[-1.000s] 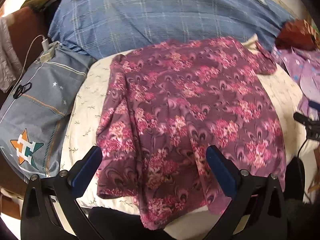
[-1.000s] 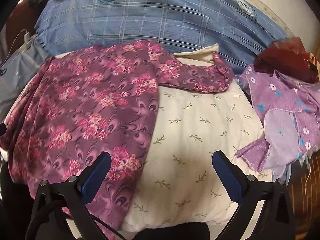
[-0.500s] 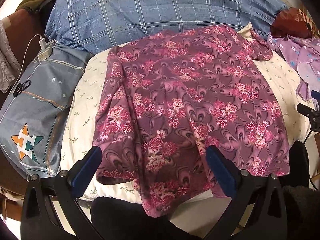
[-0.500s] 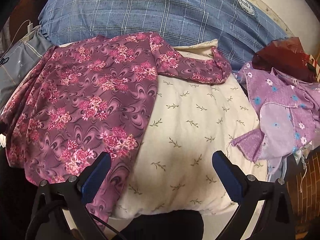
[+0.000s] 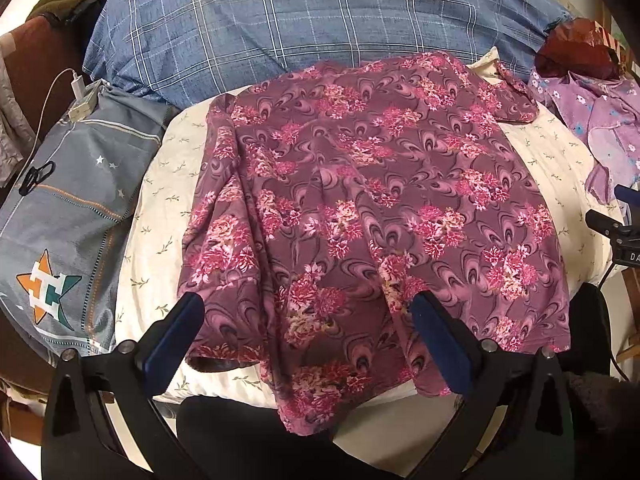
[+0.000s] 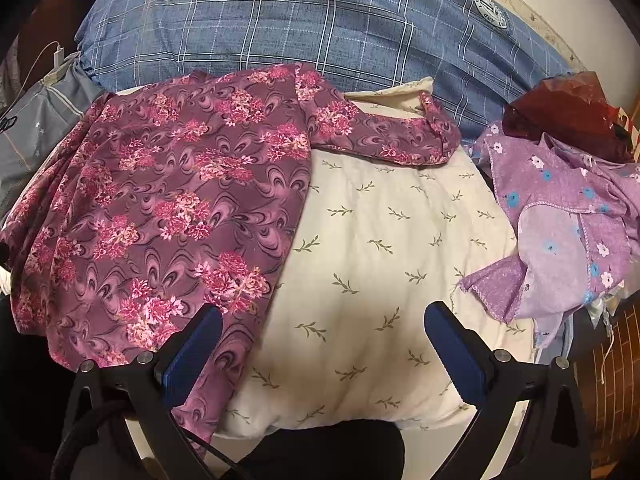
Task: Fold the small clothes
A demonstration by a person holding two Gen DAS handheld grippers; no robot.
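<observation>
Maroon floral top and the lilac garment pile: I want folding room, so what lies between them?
Only bare cream pillow separates the maroon floral top from the lilac garment pile; the right wrist view shows it.

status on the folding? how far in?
Done: the maroon floral top lies spread on the cream pillow, one sleeve out sideways. In hand: nothing; left tongs and right tongs are open above it. Left: every fold, plus the crumpled lilac garment.
</observation>
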